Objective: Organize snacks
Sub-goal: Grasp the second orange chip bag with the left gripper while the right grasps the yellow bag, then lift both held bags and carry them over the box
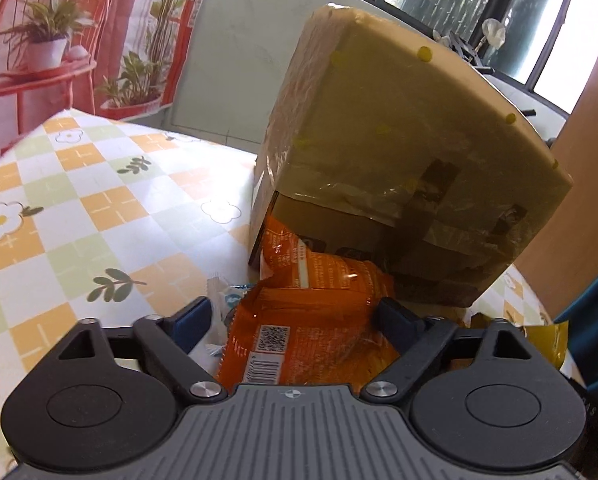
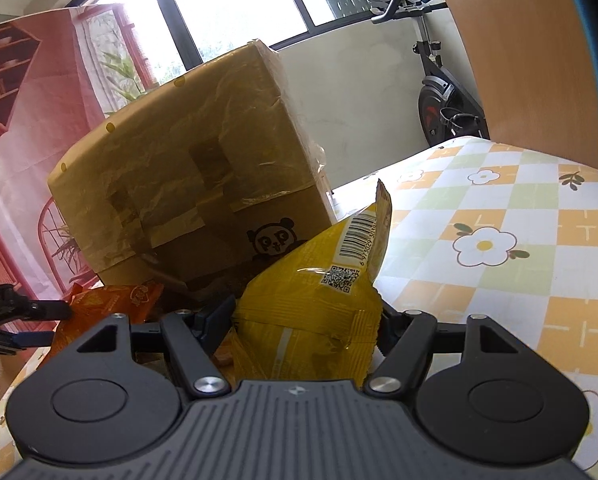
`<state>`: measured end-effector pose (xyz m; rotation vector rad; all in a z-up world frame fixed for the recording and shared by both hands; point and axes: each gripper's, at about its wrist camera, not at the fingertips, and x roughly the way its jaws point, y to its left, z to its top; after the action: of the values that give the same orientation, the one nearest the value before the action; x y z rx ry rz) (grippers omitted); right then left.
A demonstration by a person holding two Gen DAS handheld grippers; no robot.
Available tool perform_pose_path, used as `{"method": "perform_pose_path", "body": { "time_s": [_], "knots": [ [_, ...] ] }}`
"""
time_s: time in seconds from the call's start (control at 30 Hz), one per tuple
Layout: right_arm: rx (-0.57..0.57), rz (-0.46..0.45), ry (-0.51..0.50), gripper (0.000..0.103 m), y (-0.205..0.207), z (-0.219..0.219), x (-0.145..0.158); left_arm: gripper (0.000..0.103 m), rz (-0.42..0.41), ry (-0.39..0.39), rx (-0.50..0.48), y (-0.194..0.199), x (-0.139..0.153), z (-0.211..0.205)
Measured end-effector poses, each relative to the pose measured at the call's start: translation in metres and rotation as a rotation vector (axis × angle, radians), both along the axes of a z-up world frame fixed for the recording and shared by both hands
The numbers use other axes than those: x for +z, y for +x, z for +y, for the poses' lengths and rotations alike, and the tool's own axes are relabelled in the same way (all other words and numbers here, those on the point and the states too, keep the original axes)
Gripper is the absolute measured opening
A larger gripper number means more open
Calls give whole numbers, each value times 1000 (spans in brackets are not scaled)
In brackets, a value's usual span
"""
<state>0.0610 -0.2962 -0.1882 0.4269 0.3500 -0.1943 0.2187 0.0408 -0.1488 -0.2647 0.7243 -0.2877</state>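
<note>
— What's on that table besides the snacks?

— Only its cloth [image 2: 499, 240], checked orange, green and white with daisies and small leaf sprigs.

— And behind it?

— A printed backdrop [image 1: 71, 36] past the far edge: a red wire chair and potted plants, with wooden shelves showing on the right wrist view.

— That pale thing next to it?

— A plain whitish panel [image 1: 235, 60], standing upright just beside the backdrop.

— Further back?

— Dark-framed windows [image 2: 235, 8], very bright. Below them, past the table's right corner, an exercise bike [image 2: 439, 92] against the wall.
</note>
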Motion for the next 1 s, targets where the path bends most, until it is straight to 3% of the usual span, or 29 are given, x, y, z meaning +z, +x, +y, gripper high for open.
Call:
{"method": "perform_pose_path", "body": {
  "time_s": [0.23, 0.33, 0.5, 0.67, 0.73, 1.0],
  "knots": [
    [4, -5, 25, 72, 2, -2, -2, 95, 37, -54, -45, 11, -7, -6],
    [5, -6, 29, 72, 1, -2, -2, 95, 42, -36, -70, 11, -11, -15],
    [6, -7, 33, 72, 1, -2, -3, 89, 30, -50, -48, 11, -16, -14],
    [6, -7, 34, 72, 1, -2, -3, 74, -4, -1, -39, 3, -6, -17],
    [6, -8, 35, 72, 1, -2, -3, 74, -17, 26, -36, -2, 0, -19],
    [4, -6, 37, 71, 1, -2, -3, 74, -76, 6, -24, -26, 22, -17]
  ]
}}
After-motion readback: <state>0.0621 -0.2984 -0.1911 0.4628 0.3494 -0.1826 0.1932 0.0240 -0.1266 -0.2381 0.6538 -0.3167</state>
